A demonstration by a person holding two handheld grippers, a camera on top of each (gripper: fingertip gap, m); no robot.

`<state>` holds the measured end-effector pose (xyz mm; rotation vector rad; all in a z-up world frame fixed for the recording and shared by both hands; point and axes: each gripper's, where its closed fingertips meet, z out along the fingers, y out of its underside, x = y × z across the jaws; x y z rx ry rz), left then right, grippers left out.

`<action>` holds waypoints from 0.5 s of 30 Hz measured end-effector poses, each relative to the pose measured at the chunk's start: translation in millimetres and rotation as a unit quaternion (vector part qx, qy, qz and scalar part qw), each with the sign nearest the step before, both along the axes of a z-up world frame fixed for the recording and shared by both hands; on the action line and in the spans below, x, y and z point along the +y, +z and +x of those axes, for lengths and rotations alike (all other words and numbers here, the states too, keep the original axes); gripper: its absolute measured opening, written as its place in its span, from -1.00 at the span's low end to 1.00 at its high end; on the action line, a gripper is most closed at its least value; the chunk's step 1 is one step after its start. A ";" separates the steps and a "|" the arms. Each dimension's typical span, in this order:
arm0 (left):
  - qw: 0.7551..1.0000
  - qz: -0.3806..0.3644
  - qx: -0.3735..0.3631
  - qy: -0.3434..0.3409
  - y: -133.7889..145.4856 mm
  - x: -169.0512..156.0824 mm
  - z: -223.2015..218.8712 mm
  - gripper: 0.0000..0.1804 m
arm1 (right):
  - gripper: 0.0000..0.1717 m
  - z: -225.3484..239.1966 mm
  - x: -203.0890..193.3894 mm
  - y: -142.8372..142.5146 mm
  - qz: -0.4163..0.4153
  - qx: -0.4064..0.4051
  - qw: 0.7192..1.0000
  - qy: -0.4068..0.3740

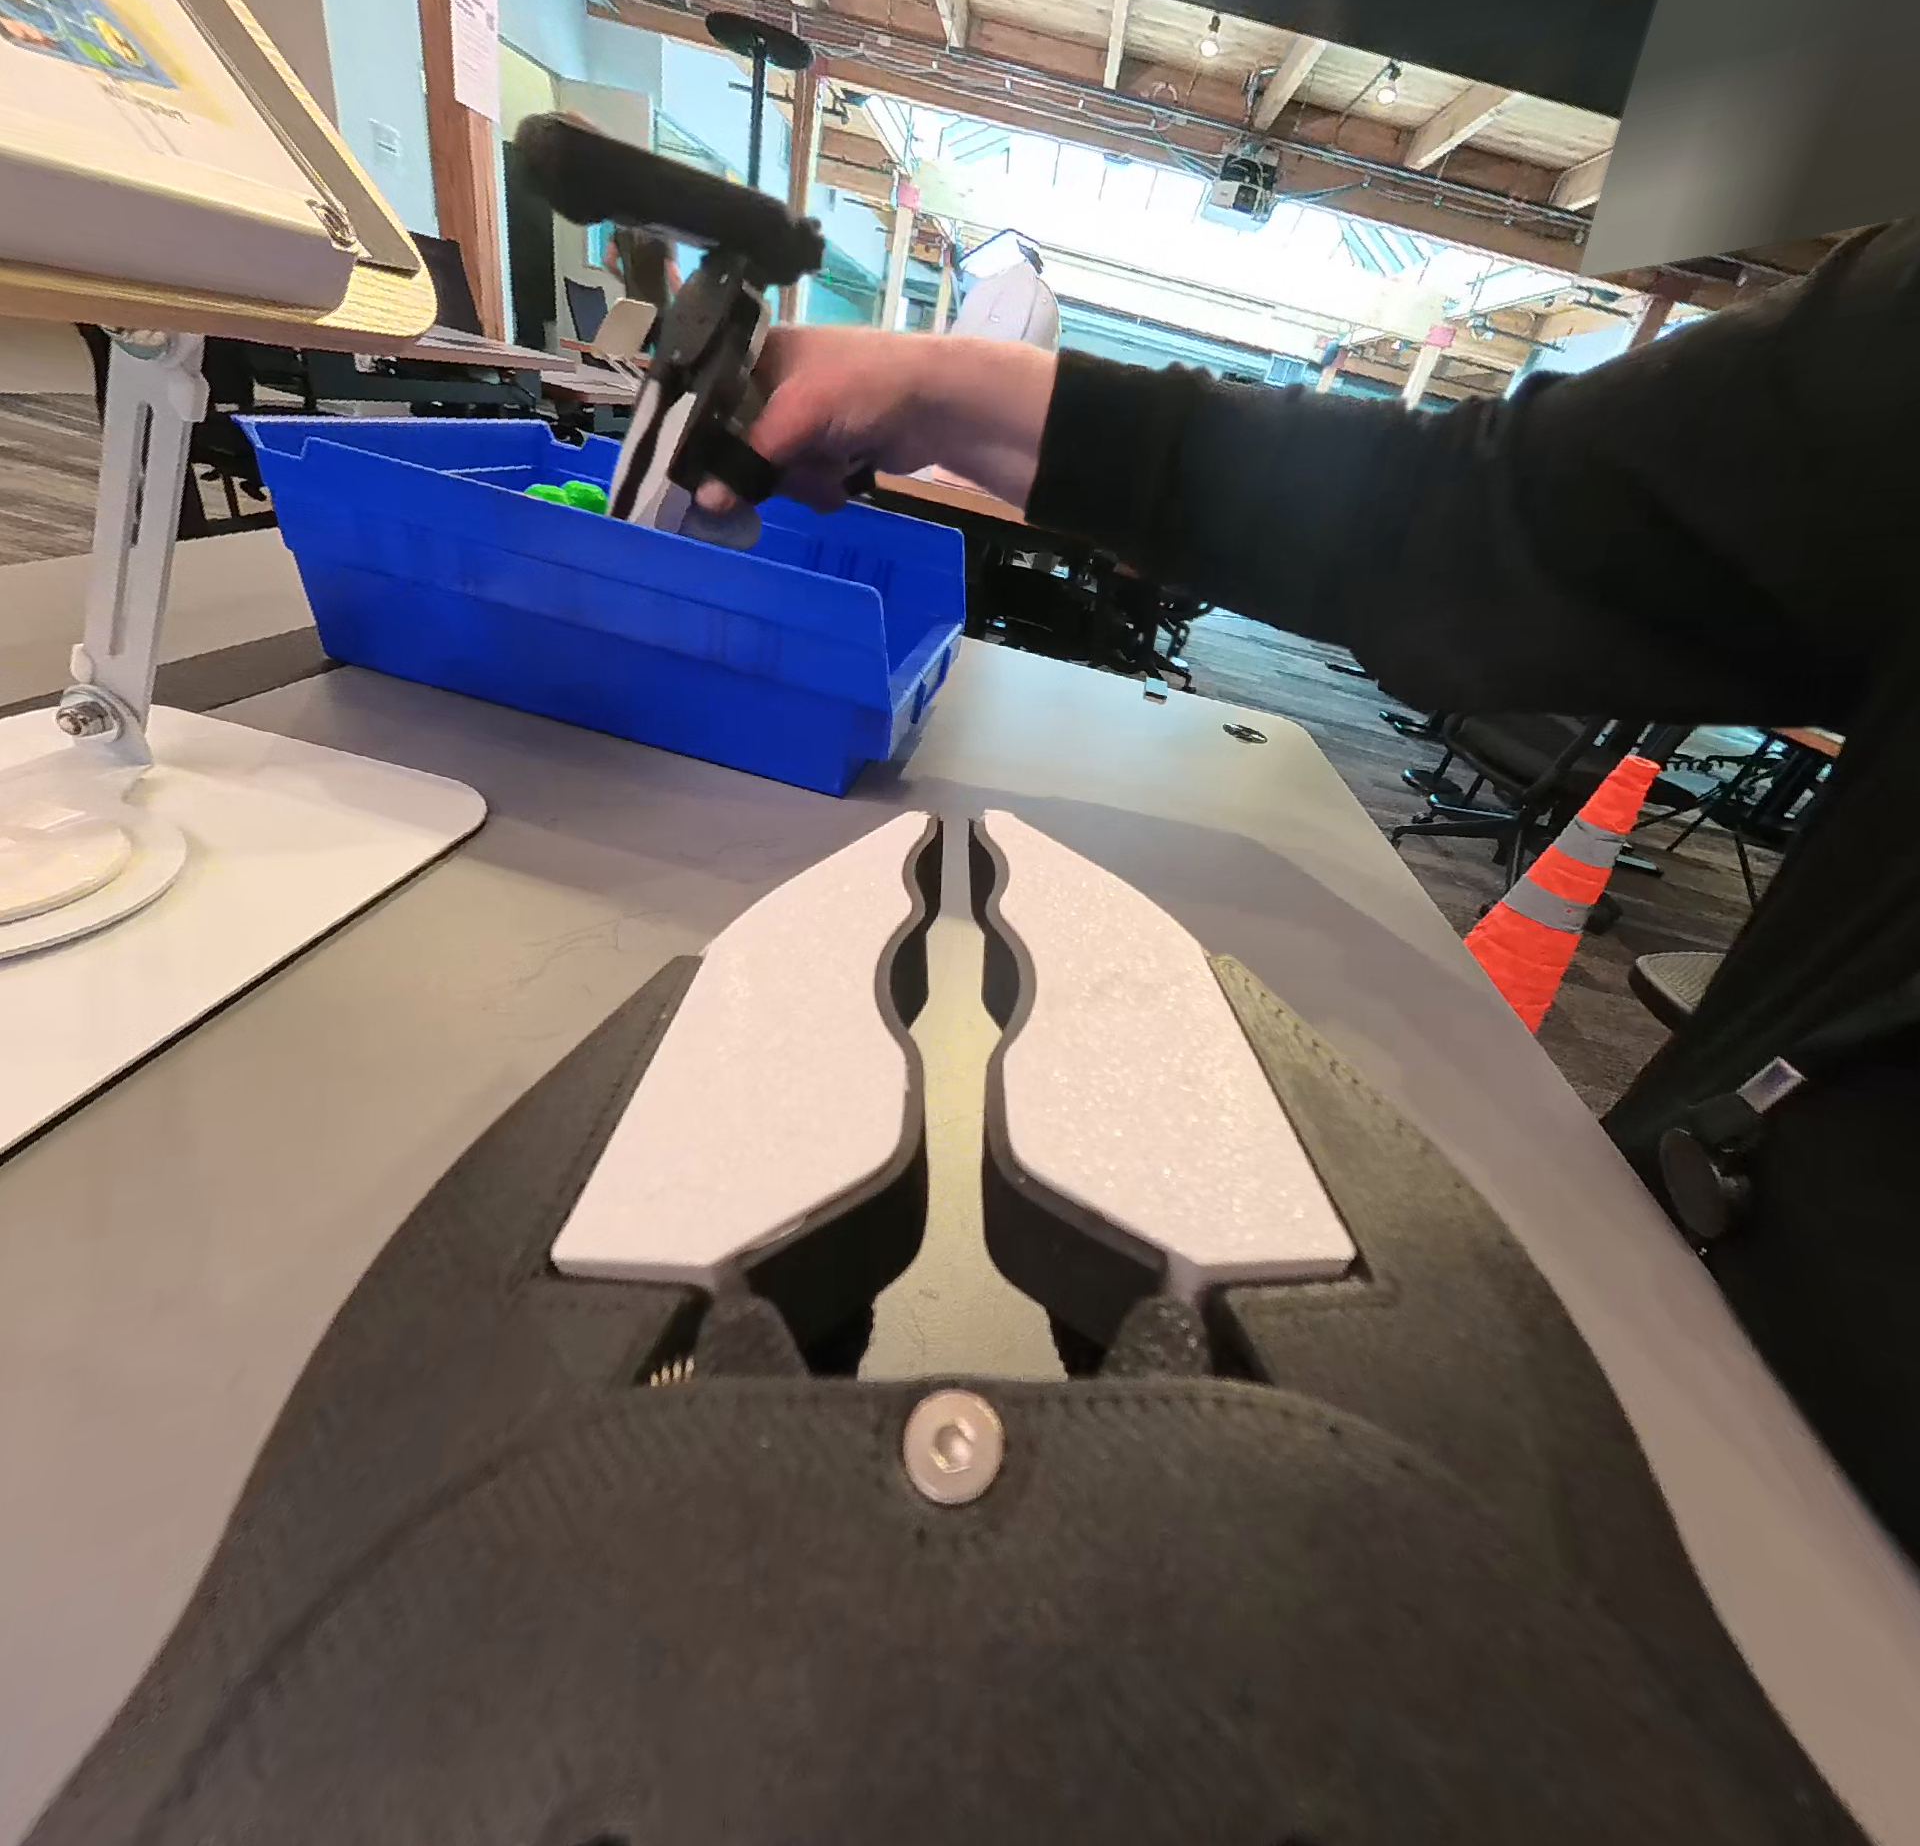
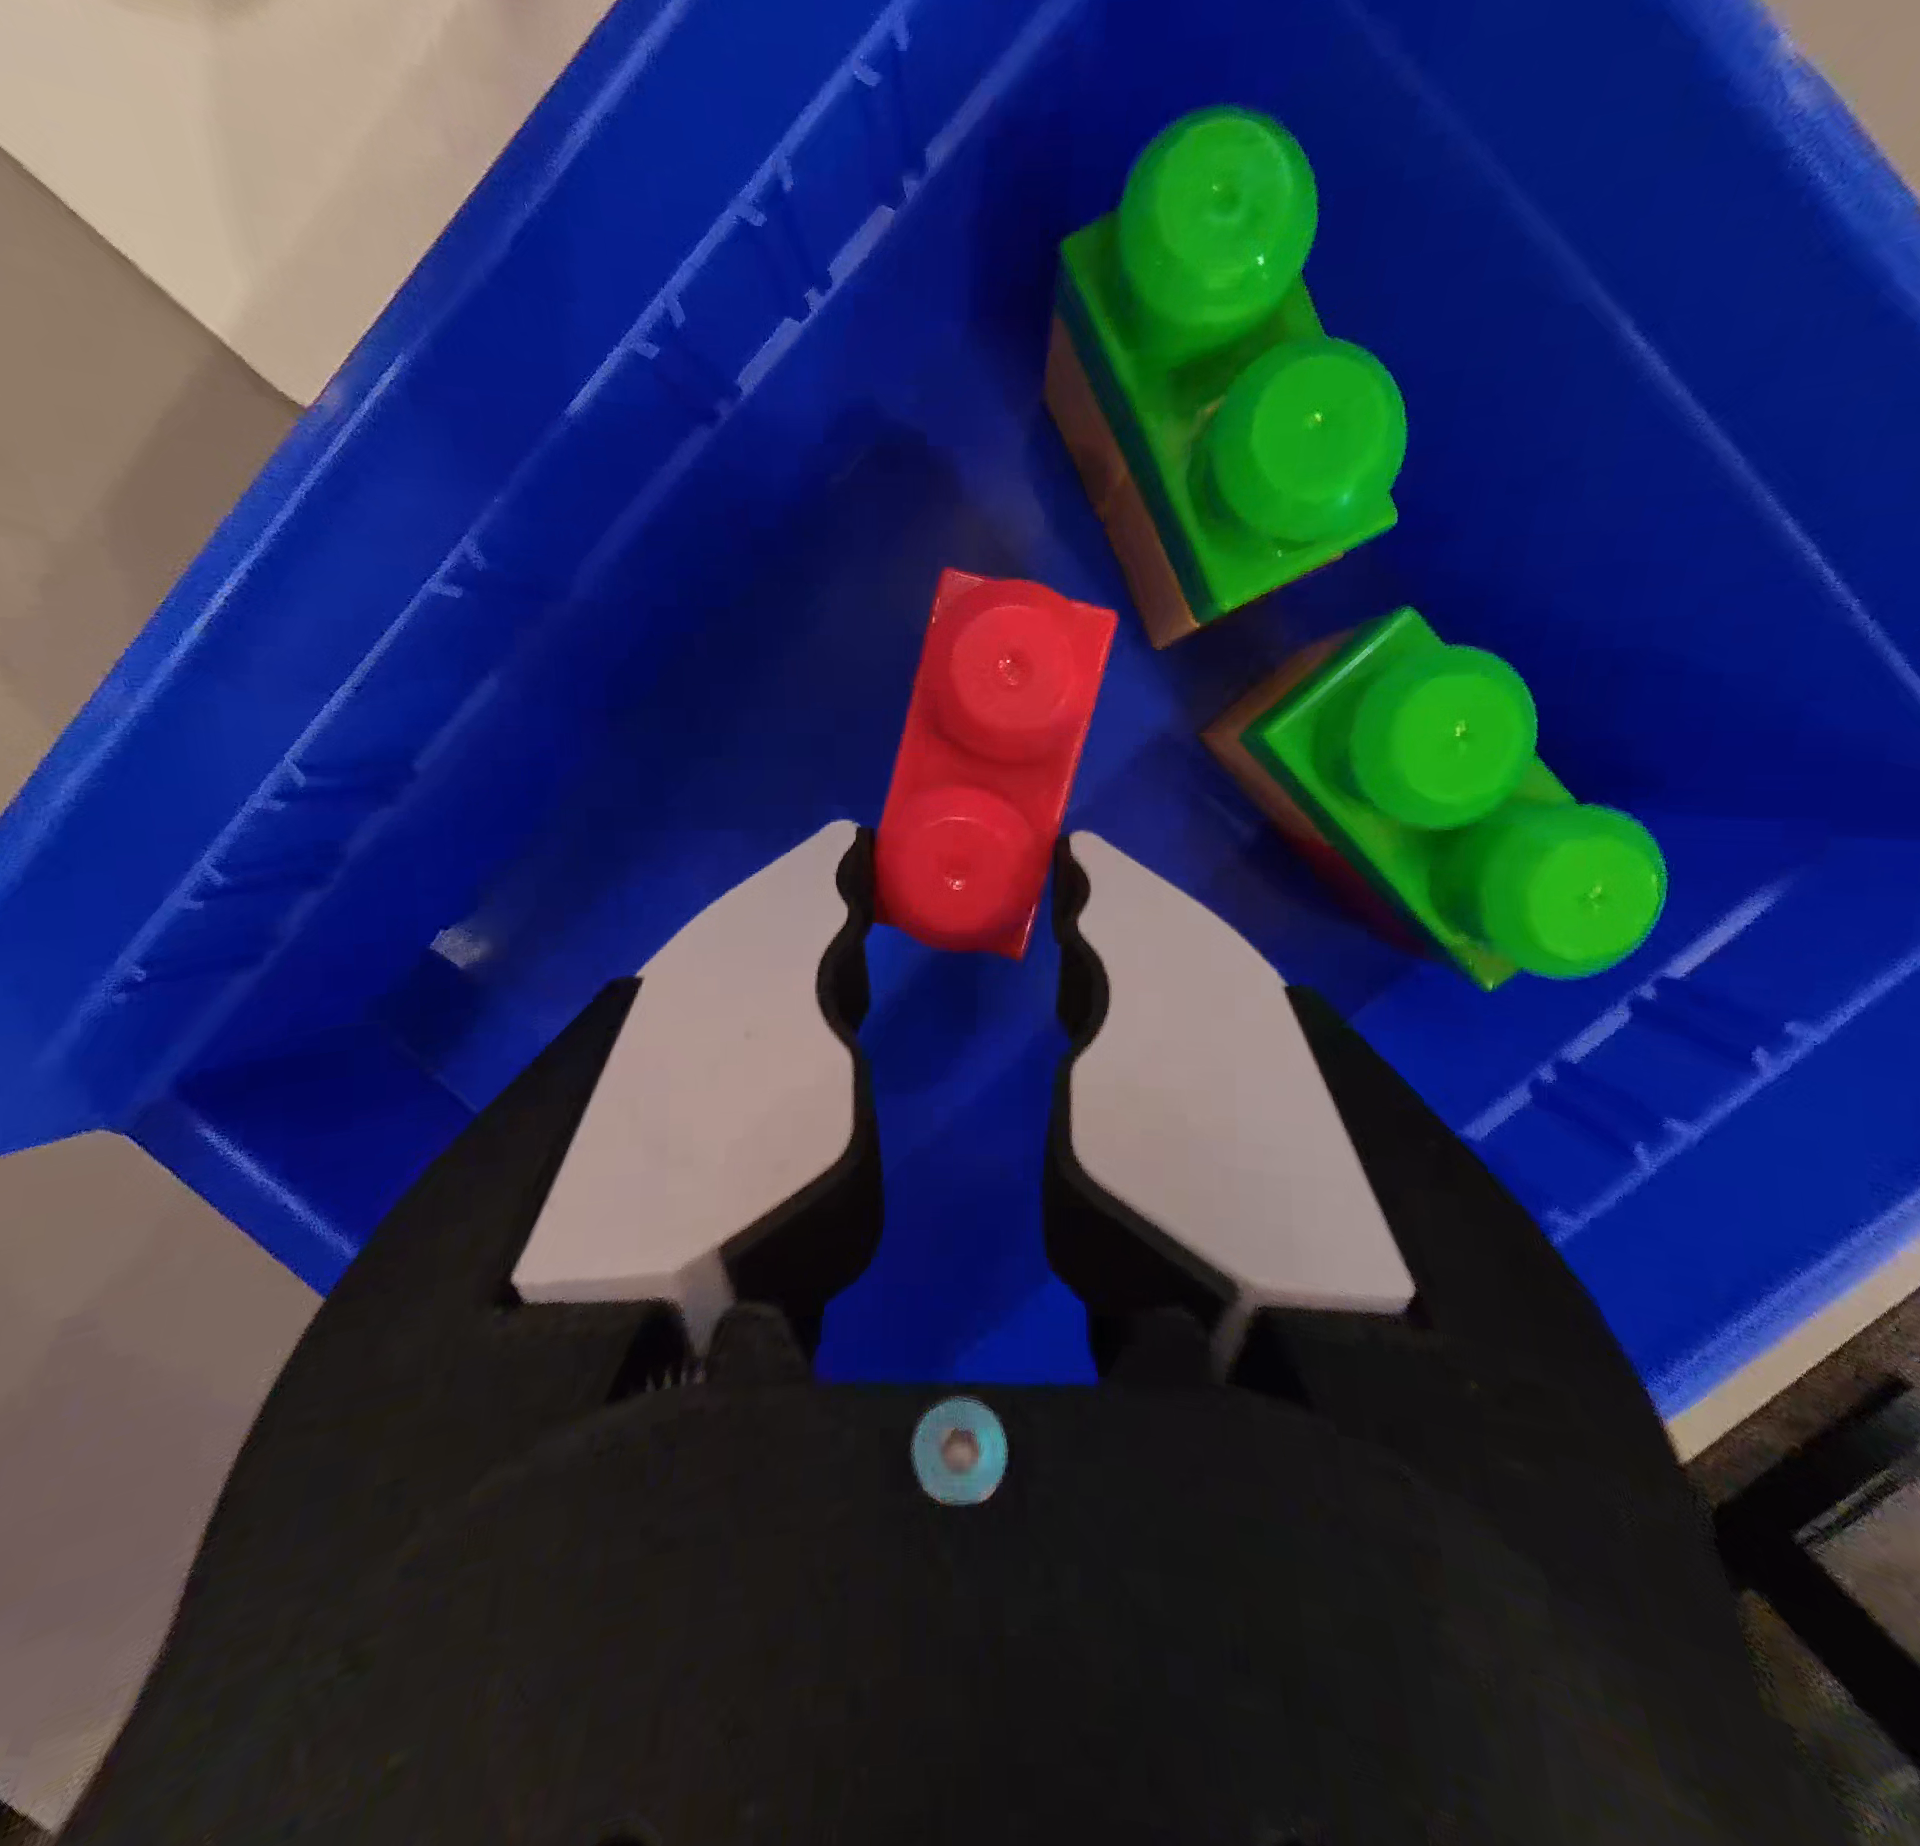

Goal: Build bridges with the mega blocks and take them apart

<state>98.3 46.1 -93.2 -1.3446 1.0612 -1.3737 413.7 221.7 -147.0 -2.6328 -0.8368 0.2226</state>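
We see a blue plastic bin (image 1: 623,601) standing on the grey counter (image 1: 1091,757), beyond the left tongs (image 1: 956,830), which lie low over the counter's near part. To the bin's left stands a white metal stand (image 1: 135,570) on its flat base plate (image 1: 260,861), carrying a tilted board (image 1: 187,186) above. The right tongs (image 2: 961,861) reach down into the bin. In the bin, a red two-stud block (image 2: 987,757) sits between their tips. Right of it stand two green-topped block stacks (image 2: 1226,362), one behind the other (image 2: 1455,799). An orange traffic cone (image 1: 1569,882) stands on the floor off the counter's right edge.
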 end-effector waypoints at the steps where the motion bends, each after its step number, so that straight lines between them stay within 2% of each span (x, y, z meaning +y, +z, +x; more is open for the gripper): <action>1: 1.000 0.000 0.000 0.001 0.0 0.0 0.0 -0.95 | -0.61 -0.6 1.0 -0.3 -0.003 -0.001 1.000 0.015; 5: 1.000 0.003 0.004 -0.002 -0.7 -1.2 0.9 -0.95 | -0.62 -5.8 2.4 0.1 -0.002 -0.016 0.992 0.129; 10: 1.000 0.001 0.004 -0.004 -0.9 -1.1 1.2 -0.95 | -0.62 -14.8 -0.8 0.2 0.002 -0.028 0.957 0.288; 15: 1.000 0.000 0.004 -0.005 -1.0 -0.9 1.2 -0.95 | -0.61 -14.8 8.6 -1.0 -0.021 -0.052 0.934 0.354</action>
